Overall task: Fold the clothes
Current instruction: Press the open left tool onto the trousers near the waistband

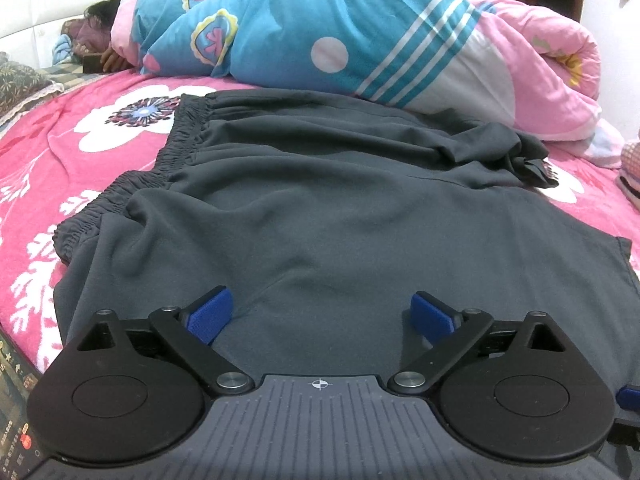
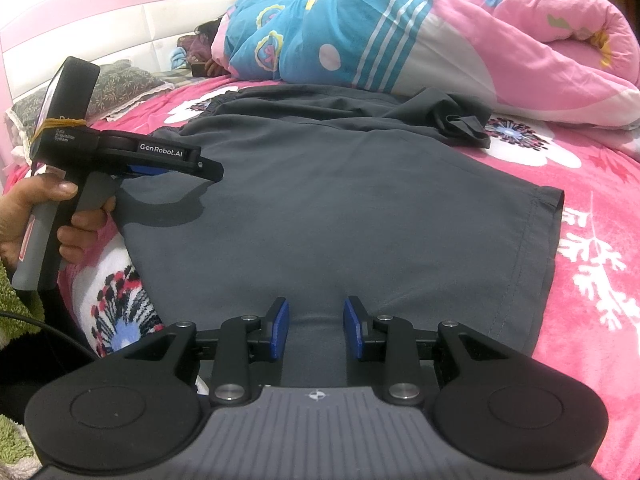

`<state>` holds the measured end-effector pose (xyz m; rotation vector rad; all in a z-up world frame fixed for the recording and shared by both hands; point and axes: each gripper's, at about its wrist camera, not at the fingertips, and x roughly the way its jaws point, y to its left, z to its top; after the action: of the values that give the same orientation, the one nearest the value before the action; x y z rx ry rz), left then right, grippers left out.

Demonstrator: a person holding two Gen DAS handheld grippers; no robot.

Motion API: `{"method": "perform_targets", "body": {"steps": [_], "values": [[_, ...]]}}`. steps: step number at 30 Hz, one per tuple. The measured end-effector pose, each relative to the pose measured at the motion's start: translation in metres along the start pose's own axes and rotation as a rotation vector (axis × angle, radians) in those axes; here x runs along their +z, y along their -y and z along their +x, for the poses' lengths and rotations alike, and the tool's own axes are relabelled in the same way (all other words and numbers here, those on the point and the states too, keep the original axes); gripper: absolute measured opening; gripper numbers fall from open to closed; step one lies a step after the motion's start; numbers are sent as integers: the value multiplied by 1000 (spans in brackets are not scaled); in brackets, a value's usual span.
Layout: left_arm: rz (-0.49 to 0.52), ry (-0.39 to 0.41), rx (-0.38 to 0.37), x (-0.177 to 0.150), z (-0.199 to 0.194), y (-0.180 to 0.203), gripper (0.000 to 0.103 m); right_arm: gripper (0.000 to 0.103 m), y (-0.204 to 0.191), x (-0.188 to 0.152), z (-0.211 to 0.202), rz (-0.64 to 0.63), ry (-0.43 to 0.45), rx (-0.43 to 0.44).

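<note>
**Camera setup: two low wrist views over the bed**

Both cameras sit close above the dark shorts (image 1: 320,208), angled down, facing the quilt (image 2: 400,32). Right view sits further right and catches the left gripper (image 2: 208,170) side-on. Shared: shorts, quilt, pink sheet (image 1: 36,168).

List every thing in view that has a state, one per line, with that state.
Grey shorts: spread flat on the bed, not yet folded, far leg bunched.
Left claw: open wide over the shorts, gripping nothing.
Right claw: partly open, fabric between the pads, not pinched.
Quilt: heaped beyond the shorts.
Bedsheet: spread, mildly wrinkled.
</note>
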<state>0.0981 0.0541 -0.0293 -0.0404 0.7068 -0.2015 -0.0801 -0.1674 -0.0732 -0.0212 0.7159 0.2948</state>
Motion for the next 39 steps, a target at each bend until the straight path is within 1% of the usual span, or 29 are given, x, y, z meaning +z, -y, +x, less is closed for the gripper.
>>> {"method": "perform_targets", "body": {"steps": [39], "values": [[0,-9,2,1,0,0,99,33,-2,-1,1,-10,-2,-10]]}}
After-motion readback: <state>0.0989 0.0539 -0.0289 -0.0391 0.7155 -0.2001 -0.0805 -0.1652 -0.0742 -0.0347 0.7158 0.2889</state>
